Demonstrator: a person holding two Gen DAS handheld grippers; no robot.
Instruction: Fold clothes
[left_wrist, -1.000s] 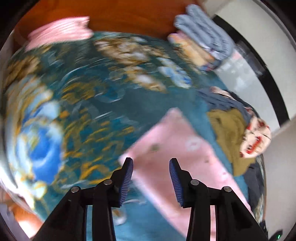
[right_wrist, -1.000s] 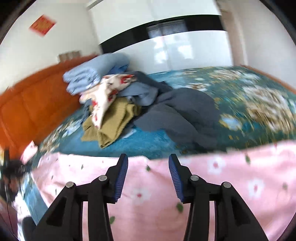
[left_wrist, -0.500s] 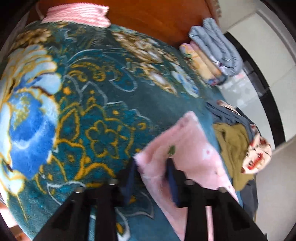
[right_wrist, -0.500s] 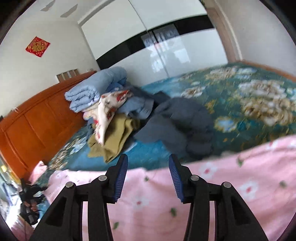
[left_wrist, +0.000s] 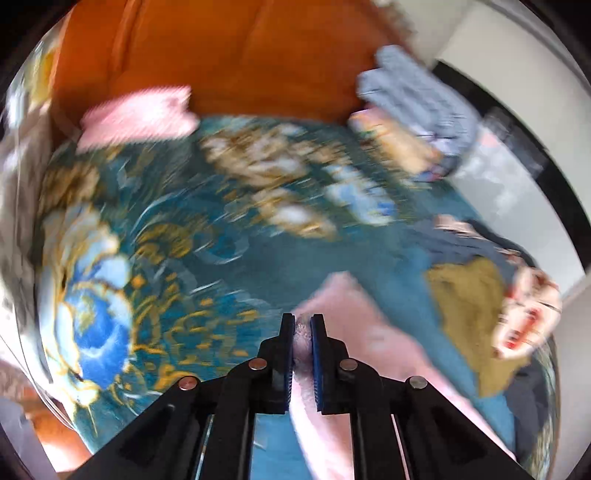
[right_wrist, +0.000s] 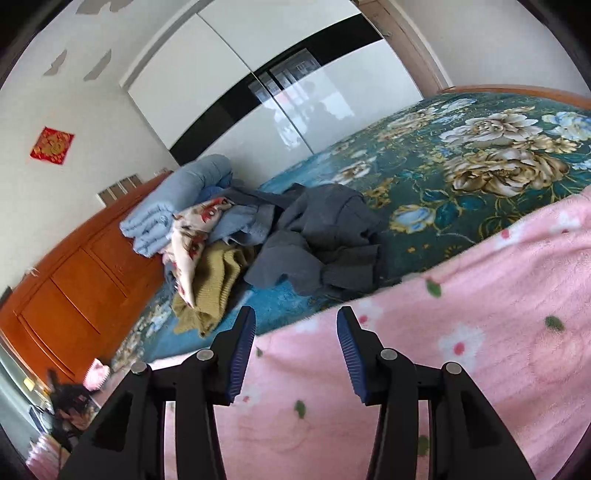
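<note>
- Your left gripper has its two blue-padded fingers squeezed close, and a corner of the soft pink fleece cloth with little flowers is pinched tight between them.
- You seem to hold that corner so you can lift it and carry it over the rest of the cloth to make a fold. That is my guess from the grip.
- From between those fingers the pink cloth runs down and off to the right. Its far tip pokes up just past the fingertips.
- The left view is smeared, so small things in it are hard to make out.
- Your right gripper has its fingers spread wide, with nothing between them.
- It hangs just over the pink cloth, near the cloth's far edge. I cannot tell if the fingers touch it.
- It looks ready to grab that edge, so both hands can pull the cloth flat.
- The pink cloth looks fluffy and floppy. It has white flowers, red dots and green leaves. It lies spread out and fairly smooth under your right fingers.
- Past the fingers is the teal bed cover with big gold and blue flowers, which the pink cloth lies on.
- Farther ahead of your right fingers is a messy heap of unfolded clothes, grey, blue and mustard.
- Well beyond that is the orange wooden headboard.
</note>
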